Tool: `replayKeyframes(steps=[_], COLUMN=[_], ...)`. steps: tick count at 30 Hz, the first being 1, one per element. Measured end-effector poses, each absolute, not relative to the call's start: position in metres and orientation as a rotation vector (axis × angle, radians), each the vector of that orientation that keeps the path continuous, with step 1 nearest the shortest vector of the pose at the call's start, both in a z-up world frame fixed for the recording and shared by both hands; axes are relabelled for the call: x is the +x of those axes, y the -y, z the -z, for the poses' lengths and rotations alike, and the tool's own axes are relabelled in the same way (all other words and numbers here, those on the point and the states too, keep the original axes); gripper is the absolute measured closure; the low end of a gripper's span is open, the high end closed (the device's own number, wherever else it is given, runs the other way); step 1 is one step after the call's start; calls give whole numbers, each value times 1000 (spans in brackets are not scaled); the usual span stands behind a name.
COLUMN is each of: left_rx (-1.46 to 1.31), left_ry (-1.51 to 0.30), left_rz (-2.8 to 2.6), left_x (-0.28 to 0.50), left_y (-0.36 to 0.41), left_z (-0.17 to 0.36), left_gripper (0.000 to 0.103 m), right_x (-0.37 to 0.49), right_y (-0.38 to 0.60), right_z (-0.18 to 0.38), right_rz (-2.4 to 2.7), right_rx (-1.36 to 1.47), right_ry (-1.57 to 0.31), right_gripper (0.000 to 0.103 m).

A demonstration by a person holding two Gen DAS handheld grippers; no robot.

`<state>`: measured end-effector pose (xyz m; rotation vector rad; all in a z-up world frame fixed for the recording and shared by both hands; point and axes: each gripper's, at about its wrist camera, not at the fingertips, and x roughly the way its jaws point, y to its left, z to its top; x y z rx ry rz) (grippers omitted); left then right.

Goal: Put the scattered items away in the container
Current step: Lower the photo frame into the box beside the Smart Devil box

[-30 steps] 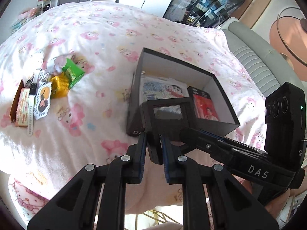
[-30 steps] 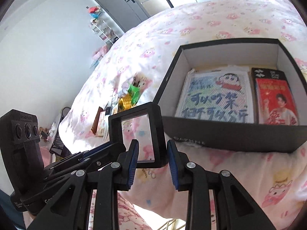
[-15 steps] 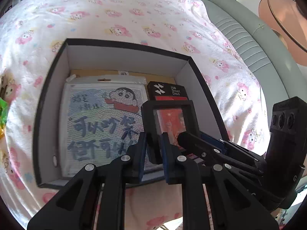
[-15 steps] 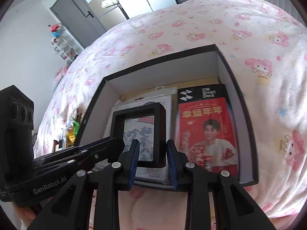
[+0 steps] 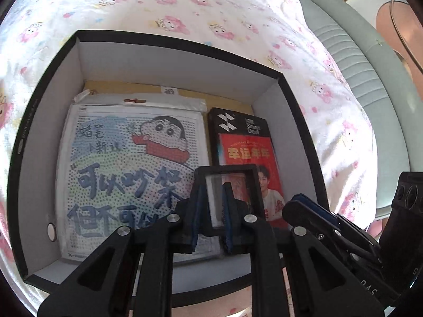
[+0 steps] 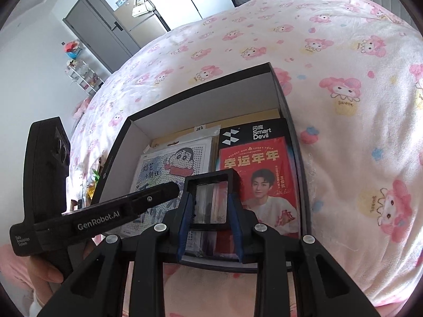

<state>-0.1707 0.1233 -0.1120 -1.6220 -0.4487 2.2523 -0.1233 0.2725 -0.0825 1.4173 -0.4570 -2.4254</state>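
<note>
A black open box [image 5: 47,84] [image 6: 280,92] lies on the pink bed. Inside lie a cartoon-print packet [image 5: 127,163] [image 6: 169,169] and a red-and-black Smart Devil carton [image 5: 246,142] [image 6: 259,163]. A small black square frame with a clear window [image 5: 227,174] [image 6: 208,182] stands upright over the box, above the carton's near end. My left gripper [image 5: 212,198] and my right gripper [image 6: 208,206] are each shut on the frame's lower part. Each gripper shows in the other's view.
The pink cartoon bedspread [image 6: 343,79] surrounds the box. A grey-green sofa [image 5: 370,66] stands to the right of the bed. Small scattered items [image 6: 92,179] lie left of the box. A grey wardrobe [image 6: 105,31] and a shelf stand far back.
Both grippers carried the frame from in front of the box to over its inside and lower toward the red carton. The left jaws now stand a little wider on the frame.
</note>
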Motion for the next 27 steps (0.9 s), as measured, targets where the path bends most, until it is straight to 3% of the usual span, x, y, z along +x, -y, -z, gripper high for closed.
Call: replayKeyframes(steps=[6,20,27], left_rx=[-1744,-1703,-1712], left_ry=[560,582,504], left_rz=[-2144,-2160,-2108], left_x=[-181,-187,-163], left_y=[-123,-139,-163], left_z=[137,129,131], left_gripper=[89,87,87], right_x=[-133,-123,-116], right_y=[-266,-275,-278], right_z=[95,86,80], right_rz=[2469,2445,2486], right_rx=[1497,1451,1427], right_ry=[456,482,479], right_gripper=[79,79,79])
